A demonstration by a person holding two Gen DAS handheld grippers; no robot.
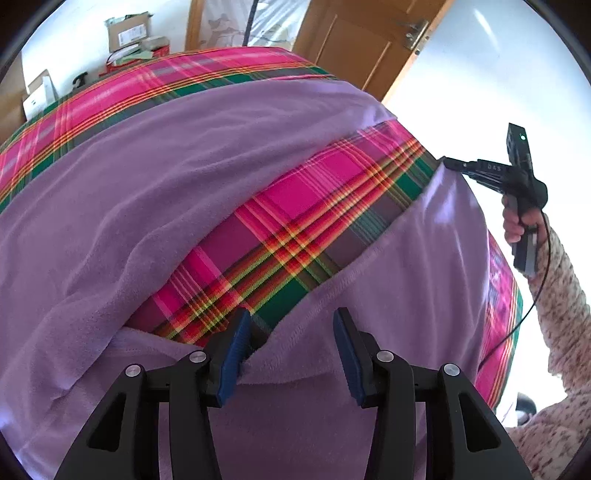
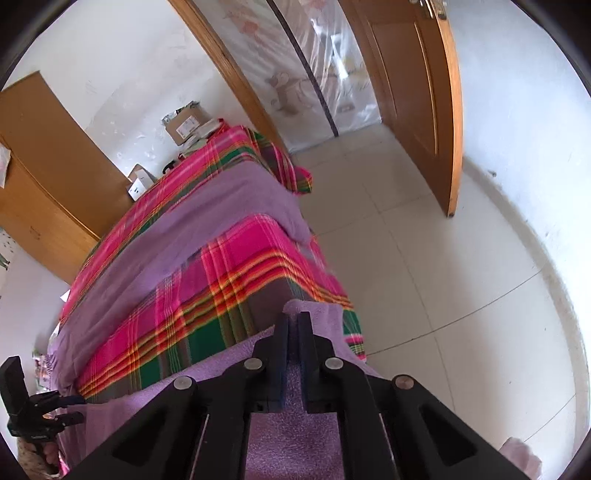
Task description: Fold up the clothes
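A large purple fleece cloth (image 1: 184,147) (image 2: 207,221) lies across a bed covered with a pink plaid sheet (image 1: 314,206) (image 2: 221,295). One band of the cloth lies far across the bed and another near, with plaid showing between them. My left gripper (image 1: 291,350) stands open over the near edge of the cloth, and its blue pads (image 1: 236,350) do not press the fabric. In the right wrist view the left gripper (image 2: 79,408) sits at the lower left. My right gripper (image 2: 294,321) (image 1: 445,160) is shut on a corner of the purple cloth at the bed's side edge.
A hand in a speckled sleeve (image 1: 561,302) holds the right gripper. A wooden door (image 2: 417,92) stands open beside a plastic-covered doorway. Cardboard boxes (image 2: 184,122) (image 1: 129,33) sit past the bed's far end. A wooden cabinet (image 2: 44,166) stands on the left, pale tiled floor (image 2: 424,277) on the right.
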